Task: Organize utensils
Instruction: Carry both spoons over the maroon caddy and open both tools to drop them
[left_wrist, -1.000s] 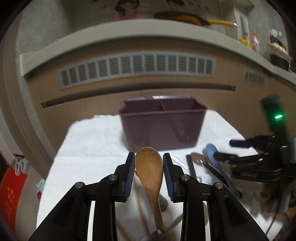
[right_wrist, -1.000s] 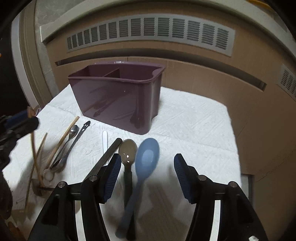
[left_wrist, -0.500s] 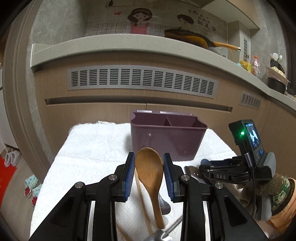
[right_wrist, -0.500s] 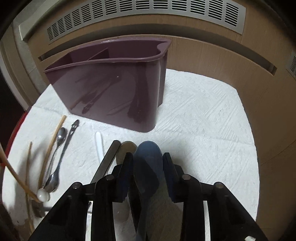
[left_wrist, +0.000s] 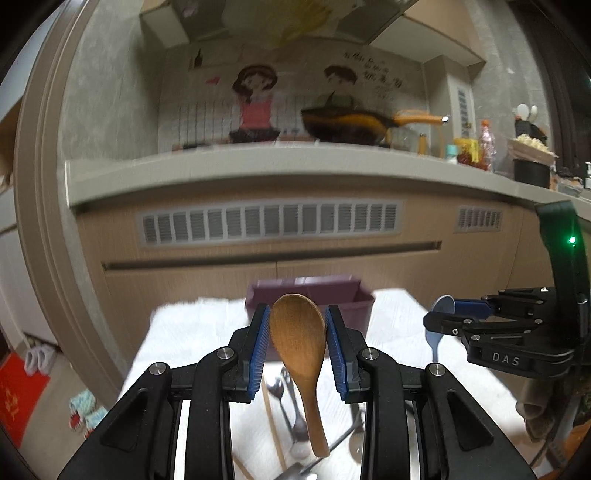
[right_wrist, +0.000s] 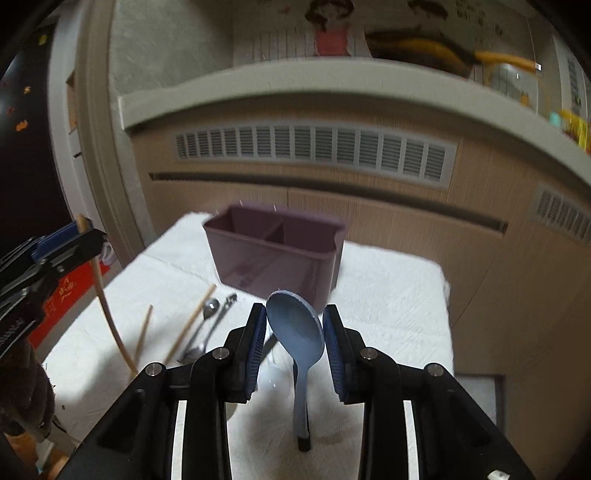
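Note:
My left gripper (left_wrist: 297, 334) is shut on a wooden spoon (left_wrist: 299, 347) by its bowl, lifted above the white cloth (left_wrist: 192, 332); the handle hangs down. My right gripper (right_wrist: 294, 332) is shut on a blue spoon (right_wrist: 297, 336) by its bowl, handle hanging toward the cloth (right_wrist: 388, 314). The right gripper also shows in the left wrist view (left_wrist: 443, 317). The purple two-compartment caddy (right_wrist: 275, 251) stands on the cloth ahead of both grippers; it also shows in the left wrist view (left_wrist: 354, 299). Metal spoons (right_wrist: 208, 317) and chopsticks (right_wrist: 190, 323) lie on the cloth left of the right gripper.
A wooden counter front with vent grilles (left_wrist: 269, 221) rises behind the cloth-covered table. A pan (left_wrist: 354, 123) and bottles (left_wrist: 476, 147) sit on the counter top. The left gripper (right_wrist: 48, 254) shows at the left edge of the right wrist view. A red mat (left_wrist: 18, 391) lies on the floor.
Both grippers have risen and tilted up. The right gripper, which closed on the blue spoon half a second ago, has lifted it off the cloth. The left still holds the wooden spoon.

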